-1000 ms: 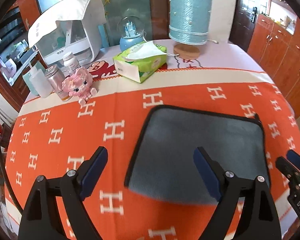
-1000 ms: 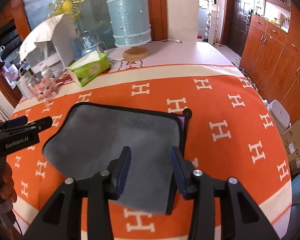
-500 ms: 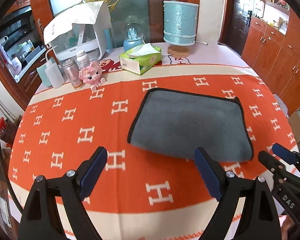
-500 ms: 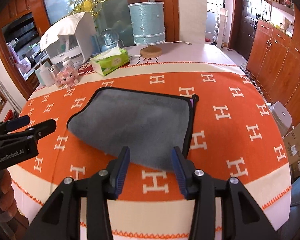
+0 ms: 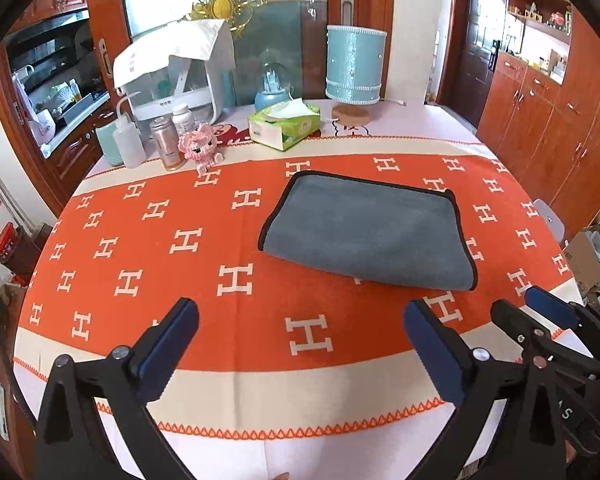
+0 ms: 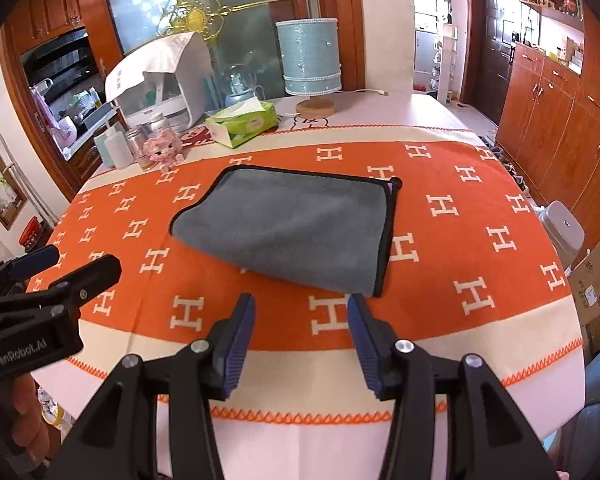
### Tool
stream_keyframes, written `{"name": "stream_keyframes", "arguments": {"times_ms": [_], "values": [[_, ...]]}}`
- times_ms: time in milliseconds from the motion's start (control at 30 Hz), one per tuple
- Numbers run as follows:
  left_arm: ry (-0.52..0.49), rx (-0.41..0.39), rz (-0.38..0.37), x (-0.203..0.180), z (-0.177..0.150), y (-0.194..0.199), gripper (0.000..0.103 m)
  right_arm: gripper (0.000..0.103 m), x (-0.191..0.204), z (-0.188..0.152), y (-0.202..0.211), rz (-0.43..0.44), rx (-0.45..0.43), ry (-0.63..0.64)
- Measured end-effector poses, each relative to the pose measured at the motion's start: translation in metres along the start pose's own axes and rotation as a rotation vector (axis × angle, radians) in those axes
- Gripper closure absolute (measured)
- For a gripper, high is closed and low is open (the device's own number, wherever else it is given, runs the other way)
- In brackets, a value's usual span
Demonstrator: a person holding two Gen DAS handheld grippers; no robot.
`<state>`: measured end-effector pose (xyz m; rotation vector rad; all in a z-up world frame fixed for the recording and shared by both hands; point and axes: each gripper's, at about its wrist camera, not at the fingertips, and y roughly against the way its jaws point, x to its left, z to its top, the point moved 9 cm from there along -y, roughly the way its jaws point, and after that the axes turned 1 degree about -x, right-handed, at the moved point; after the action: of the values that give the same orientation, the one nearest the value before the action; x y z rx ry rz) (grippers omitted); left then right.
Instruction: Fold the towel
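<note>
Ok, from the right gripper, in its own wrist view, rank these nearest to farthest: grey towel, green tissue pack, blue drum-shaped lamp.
From the right gripper:
1. Grey folded towel with black trim, just ahead on the orange cloth.
2. Green tissue pack, beyond the towel, slightly left.
3. Blue drum-shaped lamp on a wooden base, at the table's far edge, behind the tissues.

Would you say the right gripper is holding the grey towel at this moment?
No, the right gripper is open and empty, short of the grey towel.

Both grippers — left gripper (image 5: pixel 300 338), right gripper (image 6: pixel 302 330) — drawn back from towel (image 5: pixel 370 234)
</note>
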<state>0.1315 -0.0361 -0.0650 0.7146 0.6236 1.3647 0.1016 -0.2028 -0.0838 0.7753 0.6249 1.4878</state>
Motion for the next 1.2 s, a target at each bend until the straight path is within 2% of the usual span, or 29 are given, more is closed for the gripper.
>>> {"name": "stream_keyframes", "arguments": {"times_ms": [333,767,1067,1200], "values": [[0.026,-0.023,0.018,0.003,-0.016,0.026,0.001,0.055,0.007,-0.010,0.023,-0.018,-0.034,0.001],[0.058,-0.006,0.010,0.001,-0.043,0.046,0.001,0.054,0.014,-0.031,0.039,0.019,-0.031,-0.027],[0.060,-0.002,0.044,0.006,-0.050,0.053,0.001,0.054,0.016,-0.039,0.046,0.030,-0.027,-0.041],[0.056,-0.002,0.049,0.006,-0.052,0.055,0.001,0.047,0.020,-0.040,0.052,0.032,-0.042,-0.034]]}}
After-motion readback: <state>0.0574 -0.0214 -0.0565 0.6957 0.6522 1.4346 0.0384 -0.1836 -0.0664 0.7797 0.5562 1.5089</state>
